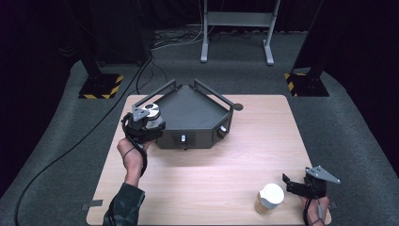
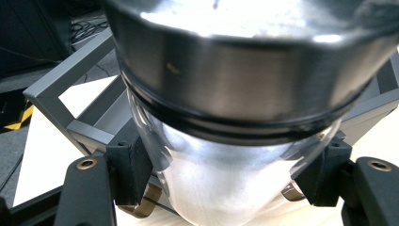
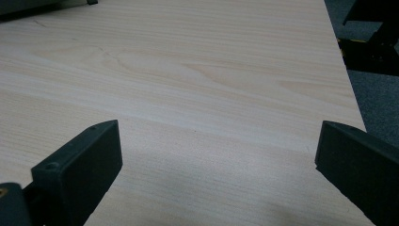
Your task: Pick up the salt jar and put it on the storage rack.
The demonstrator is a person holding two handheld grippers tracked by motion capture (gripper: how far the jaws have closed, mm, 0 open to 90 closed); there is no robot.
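L gripper [image 1: 149, 123] clamps metal-lidded jar [image 1: 152, 111] at tray's [image 1: 197, 110] 9 o'clock rim. R gripper [image 1: 292, 184] jaws wide, empty, near table [image 1: 207, 174] 4 o'clock corner; lidded cup [image 1: 269, 198] just beside. Mid-table free.

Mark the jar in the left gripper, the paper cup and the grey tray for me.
jar [image 2: 235, 80]: left gripper view, on its metal lid band.
paper cup [image 1: 271, 194]: high view, on its white lid.
grey tray [image 1: 190, 110]: high view, on its bare floor.
left gripper [image 1: 145, 126]: high view, at its fingers.

Metal-lidded glass jar [image 2: 226, 141] between left jaws
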